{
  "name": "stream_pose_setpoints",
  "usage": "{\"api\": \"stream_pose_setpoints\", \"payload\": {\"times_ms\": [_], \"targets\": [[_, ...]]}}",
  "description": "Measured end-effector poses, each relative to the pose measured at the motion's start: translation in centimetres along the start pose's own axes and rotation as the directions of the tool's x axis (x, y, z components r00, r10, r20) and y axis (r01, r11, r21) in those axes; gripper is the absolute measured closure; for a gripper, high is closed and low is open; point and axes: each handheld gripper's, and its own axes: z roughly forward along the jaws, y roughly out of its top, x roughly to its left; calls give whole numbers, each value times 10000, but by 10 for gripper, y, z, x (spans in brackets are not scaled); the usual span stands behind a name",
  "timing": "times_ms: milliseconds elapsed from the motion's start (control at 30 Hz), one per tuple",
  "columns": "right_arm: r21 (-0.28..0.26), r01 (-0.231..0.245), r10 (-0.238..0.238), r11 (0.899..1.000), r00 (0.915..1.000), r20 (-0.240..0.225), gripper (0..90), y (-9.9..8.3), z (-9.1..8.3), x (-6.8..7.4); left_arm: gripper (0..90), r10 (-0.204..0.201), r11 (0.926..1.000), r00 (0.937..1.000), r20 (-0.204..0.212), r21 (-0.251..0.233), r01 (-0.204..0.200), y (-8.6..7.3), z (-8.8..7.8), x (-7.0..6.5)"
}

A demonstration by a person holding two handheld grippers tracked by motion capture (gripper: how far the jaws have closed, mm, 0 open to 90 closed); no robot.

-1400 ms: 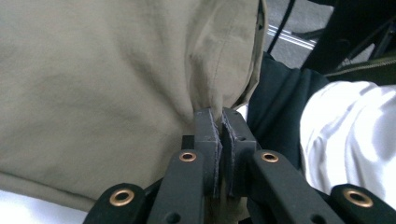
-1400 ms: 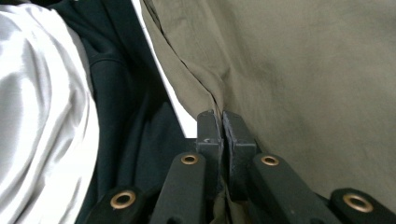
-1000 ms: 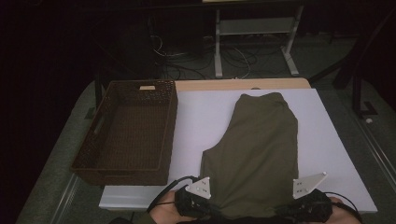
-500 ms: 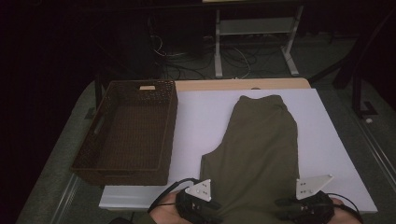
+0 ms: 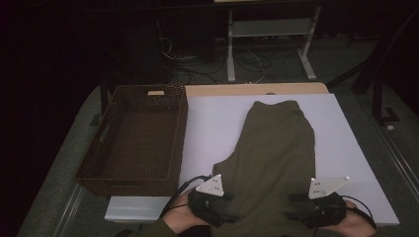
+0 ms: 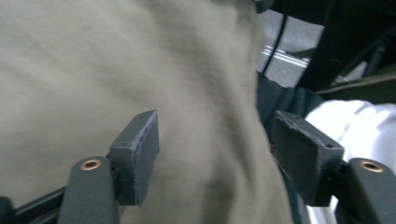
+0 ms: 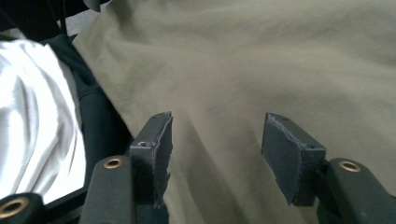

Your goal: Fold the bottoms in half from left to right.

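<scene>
An olive green garment (image 5: 276, 148) lies flat on the white table (image 5: 212, 128), its near end reaching the front edge. My left gripper (image 5: 228, 207) sits at the garment's near left corner and my right gripper (image 5: 296, 210) at its near right side. In the left gripper view the left gripper (image 6: 215, 126) is open after its jaws have just been opening, with the green cloth (image 6: 116, 60) lying loose between the pads. In the right gripper view the right gripper (image 7: 217, 119) is likewise open, its jaws just opened, above the cloth (image 7: 257, 56) without pinching it.
A brown wicker basket (image 5: 128, 185) stands at the table's left side, close to the garment. White fabric (image 7: 32, 116) and dark cloth hang beyond the table's near edge. A metal stand (image 5: 267, 29) and cables are on the floor behind the table.
Both grippers stay at the garment's near edge and their jaws now stand spread apart. The left one has shifted slightly. The garment lies as before.
</scene>
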Motion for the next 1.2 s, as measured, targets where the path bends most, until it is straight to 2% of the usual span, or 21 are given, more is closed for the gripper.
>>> {"api": "stream_pose_setpoints", "payload": {"times_ms": [167,233,433,700,900,1200], "targets": [[-173,-211,216,9996,9995,250,398,2,4,-8,209,-167,9997,9974,-699,-165,156,3,6,10],[-229,-415,423,9989,9986,332,379,2,5,-12,190,-274,9994,9961,-839,-244,254,4,8,14],[-697,-783,844,9945,9924,896,318,2,5,-22,133,-466,9975,9883,-1450,-586,384,8,9,23],[-1349,-1324,1508,9820,9791,1367,295,4,3,-35,57,-686,9960,9846,-1608,-677,583,11,12,38],[-1566,-1576,1826,9750,9700,1603,295,6,2,-41,0,-784,9948,9813,-1758,-778,656,8,11,39],[-1835,-1667,2018,9688,9603,1929,301,15,3,-51,0,-941,9935,9724,-2135,-835,778,1,2,41]]}}
